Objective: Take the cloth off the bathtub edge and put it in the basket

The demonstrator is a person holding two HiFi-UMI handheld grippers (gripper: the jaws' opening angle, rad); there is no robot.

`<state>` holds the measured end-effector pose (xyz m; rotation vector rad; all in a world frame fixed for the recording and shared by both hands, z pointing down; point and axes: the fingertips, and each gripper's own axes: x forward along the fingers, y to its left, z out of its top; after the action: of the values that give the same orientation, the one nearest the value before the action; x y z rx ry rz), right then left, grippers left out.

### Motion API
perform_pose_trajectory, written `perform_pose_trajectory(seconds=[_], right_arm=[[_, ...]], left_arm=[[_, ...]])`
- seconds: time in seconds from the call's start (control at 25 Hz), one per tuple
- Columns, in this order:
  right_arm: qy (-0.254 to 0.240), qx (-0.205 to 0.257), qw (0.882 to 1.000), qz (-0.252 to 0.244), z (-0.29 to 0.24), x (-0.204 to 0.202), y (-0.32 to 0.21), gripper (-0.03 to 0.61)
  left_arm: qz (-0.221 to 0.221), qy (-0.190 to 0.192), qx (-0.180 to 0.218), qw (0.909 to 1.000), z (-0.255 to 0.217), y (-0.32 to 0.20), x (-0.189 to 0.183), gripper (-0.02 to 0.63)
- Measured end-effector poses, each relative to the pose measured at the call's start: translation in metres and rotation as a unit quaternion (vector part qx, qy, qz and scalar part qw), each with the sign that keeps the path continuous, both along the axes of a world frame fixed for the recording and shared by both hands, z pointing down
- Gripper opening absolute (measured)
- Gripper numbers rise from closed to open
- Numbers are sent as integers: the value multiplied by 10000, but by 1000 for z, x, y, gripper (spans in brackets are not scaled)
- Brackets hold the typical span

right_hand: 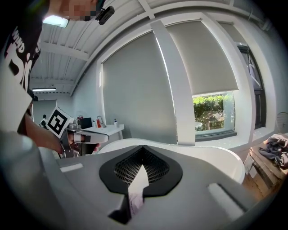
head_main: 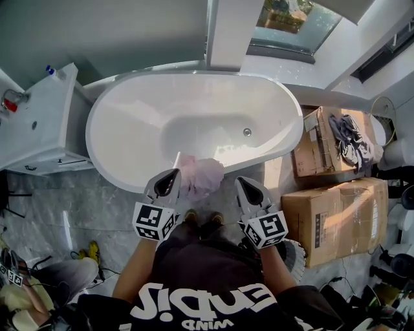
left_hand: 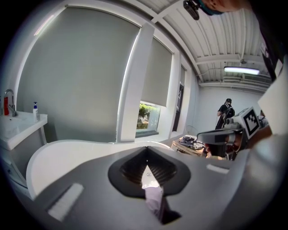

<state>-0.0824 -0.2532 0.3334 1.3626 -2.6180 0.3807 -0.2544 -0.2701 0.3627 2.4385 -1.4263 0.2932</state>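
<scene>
White oval bathtub (head_main: 123, 161) fills the middle of the room, seen from the person's place at its 6 o'clock rim. Lilac cloth (head_main: 206, 173) lies bunched on that near rim, draped partly into the tub.

Left tongs (head_main: 174, 174) at the cloth's 9 o'clock, tips touching or just short of it. Right tongs (head_main: 241, 183) at its 3 o'clock, just beside it. Both are clenched, tips pressed together. In each gripper view a strip of lilac cloth shows through the slit behind the tips, nothing pinched between the tips themselves.

Around:
- White sink desk (head_main: 39, 129) at the tub's 9 o'clock, close against it; it carries a tap (head_main: 14, 98) with red on it and a small blue-capped bottle (head_main: 53, 71).
- White pillar (head_main: 229, 32) at 12 o'clock, window (head_main: 294, 16) at 1 o'clock.
- Another person (left_hand: 223, 114) stands far back in the left gripper view.
- Cables and clutter (head_main: 39, 271) on the floor at 8 o'clock.

Containers:
- Tub: drain (head_main: 246, 132) on its floor.
- Upper cardboard box (head_main: 314, 145) at 3 o'clock, hard against the tub, flaps loose, grey clothes (head_main: 349, 136) heaped on top.
- Lower cardboard box (head_main: 336, 220) at 4 o'clock, closed, close by the right tongs' marker cube.
</scene>
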Motion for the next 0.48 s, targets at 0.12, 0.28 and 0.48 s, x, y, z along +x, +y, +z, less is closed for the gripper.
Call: perform_pose_trajectory(seconds=[0.12,0.28,0.48], right_arm=[[47,-108,9999,-77,15,-2,-3,9],[128,-175,9997,-89,31,-6,-11,9],[157,-276,9995,-67,57,-2,-25,9]], left_arm=[[42,-41,-83,9999,15,-5,3,-5],[7,-16,-244,9997,42,-12,1,-5],[-236,60,-489,9985,79,-19,-3,-5]])
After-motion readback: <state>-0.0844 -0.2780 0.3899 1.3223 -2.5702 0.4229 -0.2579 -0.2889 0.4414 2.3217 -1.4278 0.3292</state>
